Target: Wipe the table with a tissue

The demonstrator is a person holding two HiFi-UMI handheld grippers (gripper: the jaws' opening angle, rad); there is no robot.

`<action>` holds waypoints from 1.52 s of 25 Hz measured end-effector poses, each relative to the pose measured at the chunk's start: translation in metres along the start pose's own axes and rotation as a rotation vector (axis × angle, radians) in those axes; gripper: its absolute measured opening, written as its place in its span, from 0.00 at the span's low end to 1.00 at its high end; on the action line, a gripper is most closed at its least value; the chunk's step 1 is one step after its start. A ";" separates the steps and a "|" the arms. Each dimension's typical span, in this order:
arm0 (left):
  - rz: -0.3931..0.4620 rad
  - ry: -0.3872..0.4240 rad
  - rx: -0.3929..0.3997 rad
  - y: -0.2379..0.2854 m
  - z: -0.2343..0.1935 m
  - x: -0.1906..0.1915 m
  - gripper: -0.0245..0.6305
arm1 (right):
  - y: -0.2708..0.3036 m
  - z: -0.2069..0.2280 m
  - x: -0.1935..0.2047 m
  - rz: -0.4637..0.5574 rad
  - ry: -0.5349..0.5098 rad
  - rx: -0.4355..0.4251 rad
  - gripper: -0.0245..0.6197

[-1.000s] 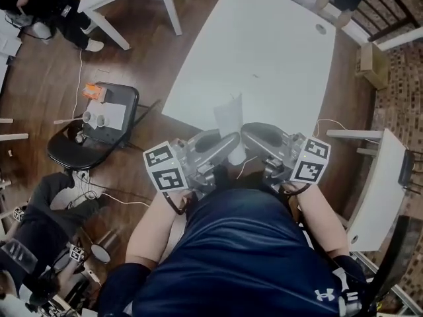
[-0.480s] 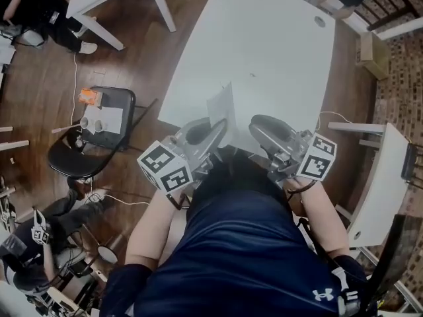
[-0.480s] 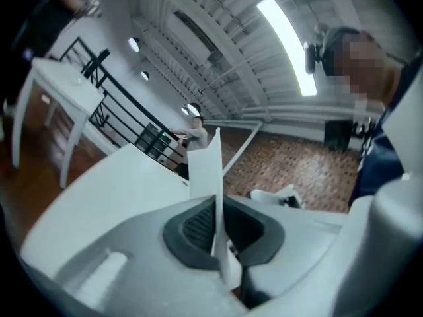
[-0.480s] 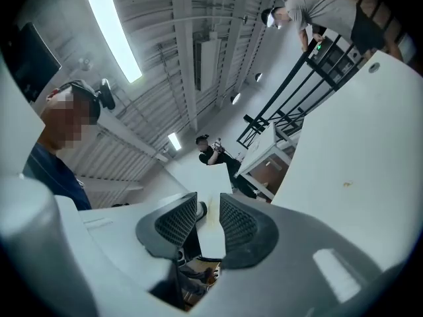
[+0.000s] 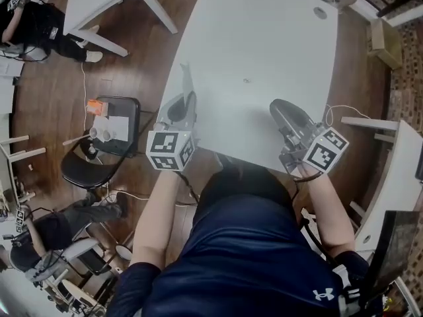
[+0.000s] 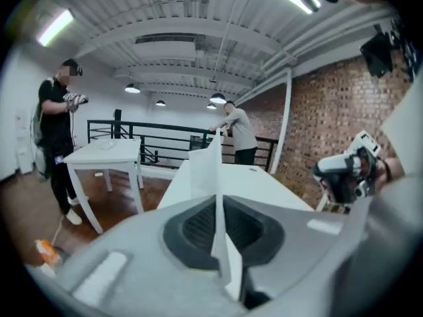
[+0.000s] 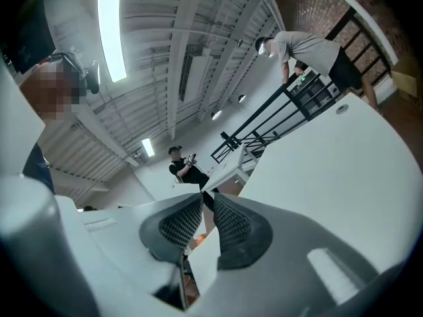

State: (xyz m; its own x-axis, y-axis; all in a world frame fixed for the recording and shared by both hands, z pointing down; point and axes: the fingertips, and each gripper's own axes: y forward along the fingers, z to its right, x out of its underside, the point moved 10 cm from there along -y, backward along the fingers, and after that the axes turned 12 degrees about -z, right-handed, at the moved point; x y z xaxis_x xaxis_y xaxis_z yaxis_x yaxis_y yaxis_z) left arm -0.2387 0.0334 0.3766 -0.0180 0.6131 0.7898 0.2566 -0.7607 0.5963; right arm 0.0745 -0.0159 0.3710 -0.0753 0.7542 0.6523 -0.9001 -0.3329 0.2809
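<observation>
Dragging the tissue (image 6: 215, 167) edge-on risks folding or tearing it: the left tool (image 5: 186, 100) pinches the thin sheet upright, ahead of its tips, at the counter's (image 5: 264, 38) left edge. The right tool (image 5: 280, 108), its jaws just closing to a narrow gap, holds nothing. The counter looks smooth, white and bare. A black chair (image 5: 82, 170) stands on the wood floor (image 5: 132, 45), left of the left tool.
</observation>
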 end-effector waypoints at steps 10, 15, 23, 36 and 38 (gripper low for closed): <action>-0.117 0.150 -0.146 0.101 -0.013 0.026 0.04 | 0.000 0.060 -0.009 0.032 0.044 0.074 0.10; -0.159 0.170 -0.141 0.123 -0.011 0.029 0.04 | 0.002 0.086 -0.008 0.031 0.086 0.102 0.10; -0.234 0.075 -0.091 0.147 -0.008 0.042 0.04 | 0.003 0.093 -0.001 0.029 0.119 0.112 0.09; -0.421 -0.197 -0.043 0.176 -0.006 0.043 0.04 | -0.016 0.096 0.001 0.082 0.165 0.107 0.09; -0.434 -0.191 -0.042 0.180 0.003 0.040 0.04 | -0.023 0.100 0.001 0.090 0.176 0.107 0.09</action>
State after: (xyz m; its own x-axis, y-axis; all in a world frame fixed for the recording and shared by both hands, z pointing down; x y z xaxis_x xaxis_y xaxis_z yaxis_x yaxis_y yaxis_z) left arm -0.1901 -0.0786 0.5155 0.0644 0.9013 0.4285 0.2253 -0.4314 0.8736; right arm 0.1381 -0.0639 0.4354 -0.2350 0.8030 0.5477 -0.8368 -0.4538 0.3064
